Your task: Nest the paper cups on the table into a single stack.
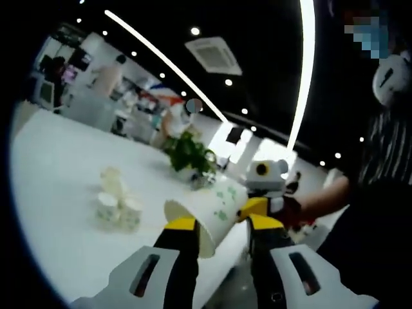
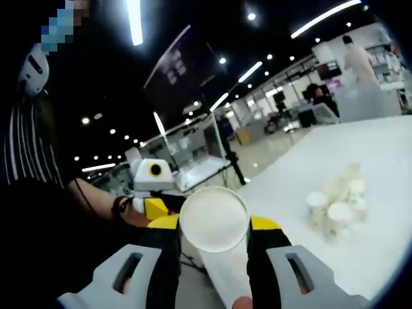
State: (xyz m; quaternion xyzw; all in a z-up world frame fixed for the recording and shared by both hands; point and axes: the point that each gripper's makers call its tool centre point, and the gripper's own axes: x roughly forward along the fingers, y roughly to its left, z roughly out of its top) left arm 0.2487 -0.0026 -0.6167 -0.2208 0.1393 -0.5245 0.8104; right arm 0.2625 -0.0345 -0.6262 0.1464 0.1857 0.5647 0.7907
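Observation:
My left gripper (image 1: 219, 223) is shut on a paper cup (image 1: 207, 217) with a green print. The cup lies sideways between the yellow-tipped jaws, its open mouth toward the lower left. Just past its narrow end the right gripper (image 1: 259, 207) comes in from the right, held by a hand (image 1: 302, 209). In the right gripper view my right gripper (image 2: 214, 223) is shut on a white paper cup (image 2: 214, 219), whose round end faces the camera. The left gripper (image 2: 156, 207) shows behind it on the left. A cluster of several small paper cups (image 1: 116, 205) (image 2: 336, 203) stands on the white table (image 1: 58, 187) (image 2: 380, 154).
A green potted plant (image 1: 190, 153) stands on the table beyond the cups. The table's near edge (image 1: 222, 270) runs close under both grippers. A person in a striped top (image 1: 386, 148) (image 2: 26, 148) stands close behind the grippers. Desks and other people are far off in the hall.

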